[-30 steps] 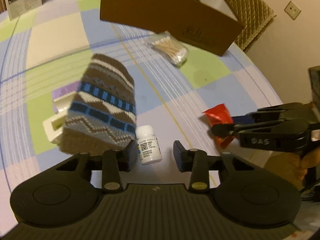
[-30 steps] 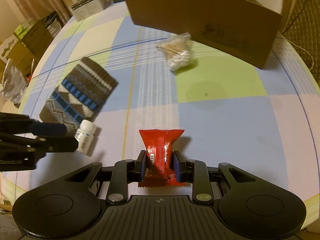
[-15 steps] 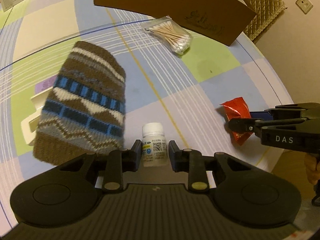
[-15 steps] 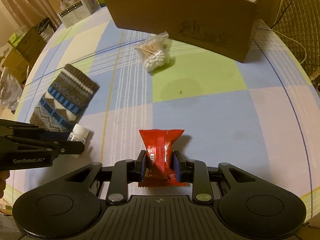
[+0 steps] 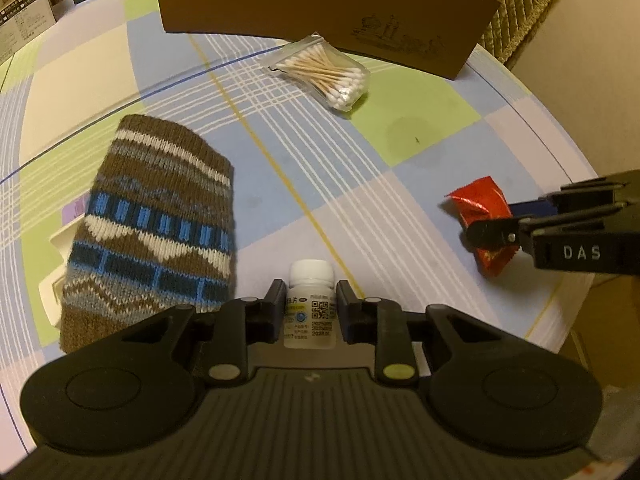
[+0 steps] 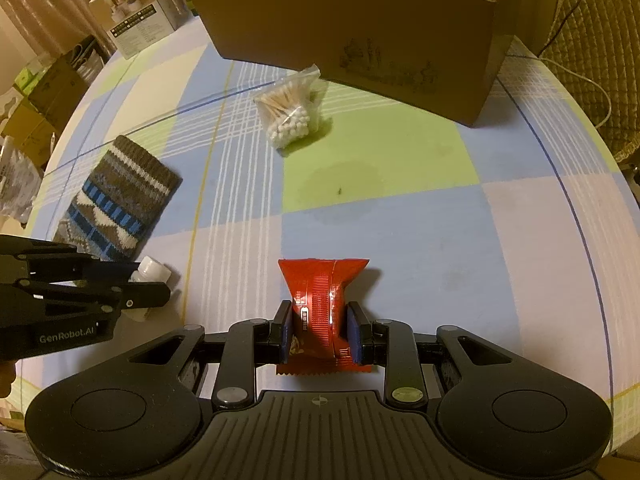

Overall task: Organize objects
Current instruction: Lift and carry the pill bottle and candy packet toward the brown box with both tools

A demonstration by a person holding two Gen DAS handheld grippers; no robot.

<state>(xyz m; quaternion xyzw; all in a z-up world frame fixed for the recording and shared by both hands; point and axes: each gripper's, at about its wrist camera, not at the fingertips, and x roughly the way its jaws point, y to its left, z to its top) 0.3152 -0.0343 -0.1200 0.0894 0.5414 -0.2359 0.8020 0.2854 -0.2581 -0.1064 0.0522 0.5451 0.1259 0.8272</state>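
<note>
The left gripper (image 5: 311,312) is clamped on a small white bottle (image 5: 310,308), pads pressing its labelled sides below the cap; the bottle sits near the table's (image 6: 520,240) front edge, just beside the knitted sock (image 5: 156,224). Whether it is lifted clear of the cloth I cannot tell. The right gripper (image 6: 320,332) is closed tight on a red packet (image 6: 322,304), pinching its middle so the foil flares out above the pads; it is held over the front of the table, right of the bottle.

Toward the far edge stands an open cardboard box (image 6: 360,40), likely where things are meant to go, with a bag of cotton swabs (image 6: 290,116) lying just in front of its near wall. A white tray (image 5: 54,264) shows partly under the sock at the left edge.

Risks from here, as I judge them: the bottle is smooth and round and gripped low, so a quick swing could let it pivot or slip out between the pads. The packet is soft foil; squeezing harder may crush what is inside, and it could slide free if the grip loosens. Both arms heading for the box at once could collide, since the grippers are near each other. A low carry could catch the box's wall or drag the swabs.
</note>
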